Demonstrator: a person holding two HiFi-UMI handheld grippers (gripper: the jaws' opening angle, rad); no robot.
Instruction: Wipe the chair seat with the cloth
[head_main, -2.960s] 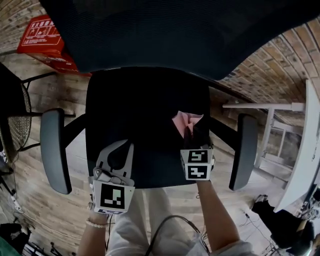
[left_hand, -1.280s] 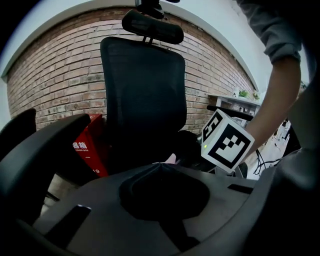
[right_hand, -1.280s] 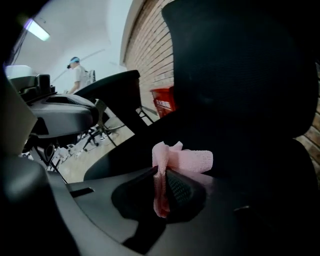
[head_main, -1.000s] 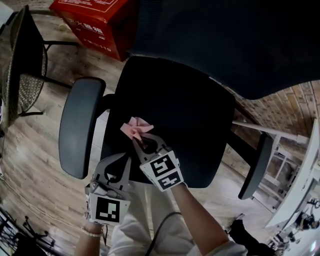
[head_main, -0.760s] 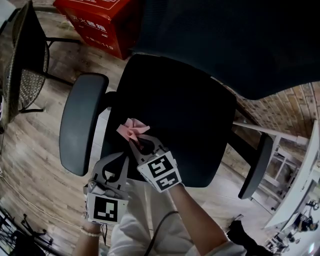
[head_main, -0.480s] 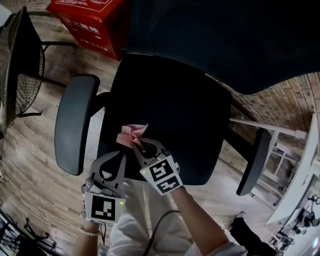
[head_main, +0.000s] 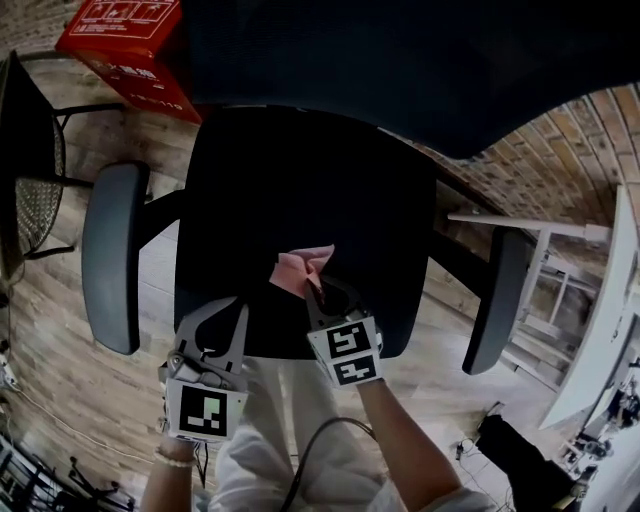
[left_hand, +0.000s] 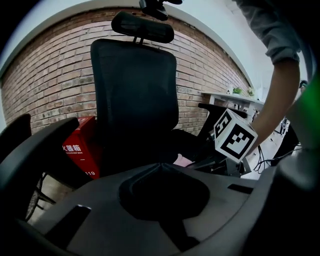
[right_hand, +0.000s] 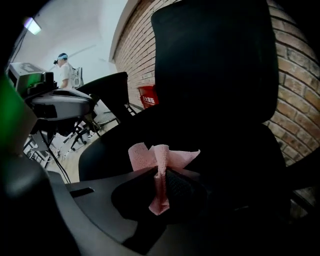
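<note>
Pink cloth (head_main: 302, 270) sits low-centre on the black chair seat (head_main: 300, 170), pinched in the right gripper's (head_main: 320, 292) jaws. The left gripper (head_main: 230, 310), lower left by the seat's front edge, is pressed together, empty. The seat's dark surface shows little detail.

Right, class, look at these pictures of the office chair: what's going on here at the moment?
A person holds a two-jaw gripper in each hand over the black padded seat of an office chair. The right gripper is shut on a crumpled pink cloth, held at the front part of the seat; whether the cloth presses on it is unclear. The left gripper is shut and empty, near the seat's front left corner. A red box stands on the wooden floor behind.
</note>
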